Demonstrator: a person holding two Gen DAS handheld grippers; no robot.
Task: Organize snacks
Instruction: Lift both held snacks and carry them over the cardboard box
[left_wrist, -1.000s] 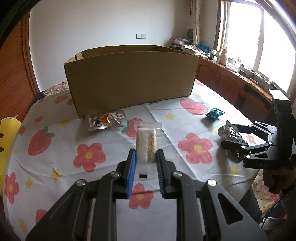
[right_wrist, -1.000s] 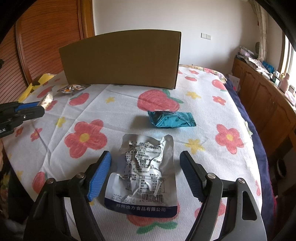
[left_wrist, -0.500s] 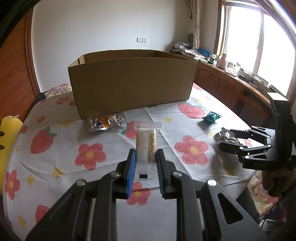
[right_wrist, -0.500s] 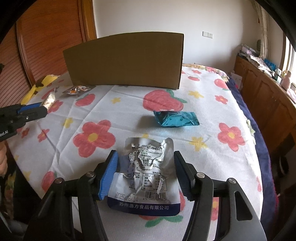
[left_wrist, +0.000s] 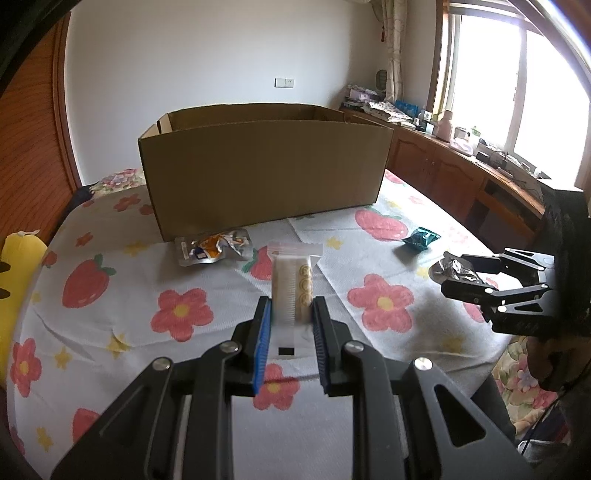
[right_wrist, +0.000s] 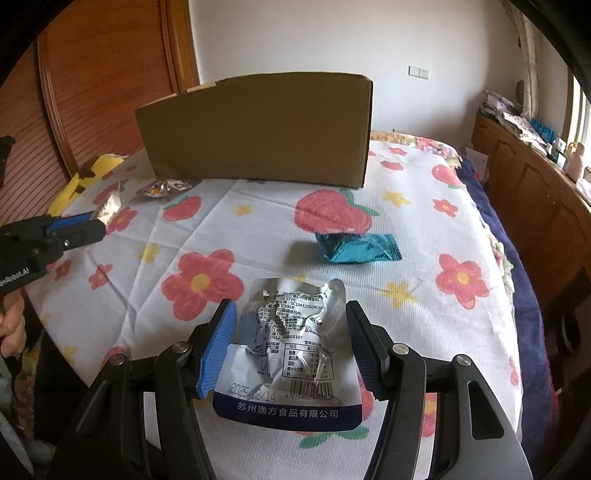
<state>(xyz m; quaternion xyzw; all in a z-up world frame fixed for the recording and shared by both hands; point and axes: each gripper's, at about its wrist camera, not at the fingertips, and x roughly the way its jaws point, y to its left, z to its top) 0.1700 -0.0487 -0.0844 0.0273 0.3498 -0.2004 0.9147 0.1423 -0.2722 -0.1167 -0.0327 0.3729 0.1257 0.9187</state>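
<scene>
My left gripper (left_wrist: 290, 314) is shut on a clear cracker pack (left_wrist: 293, 284) and holds it above the flowered tablecloth (left_wrist: 110, 325). My right gripper (right_wrist: 290, 325) is shut on a silver snack pouch (right_wrist: 291, 350), lifted off the table; it also shows in the left wrist view (left_wrist: 458, 271). An open cardboard box (left_wrist: 266, 173) stands at the back of the table. A teal snack packet (right_wrist: 356, 247) lies between the pouch and the box. A silver-orange pouch (left_wrist: 214, 247) lies in front of the box's left end.
A yellow plush (left_wrist: 18, 258) sits at the table's left edge. A wooden cabinet (left_wrist: 461, 177) with clutter runs under the window on the right. A wooden door (right_wrist: 103, 92) stands behind the box.
My right gripper has closed on the silver pouch and lifted it. My left gripper has risen and pulled back a little with the cracker pack.
</scene>
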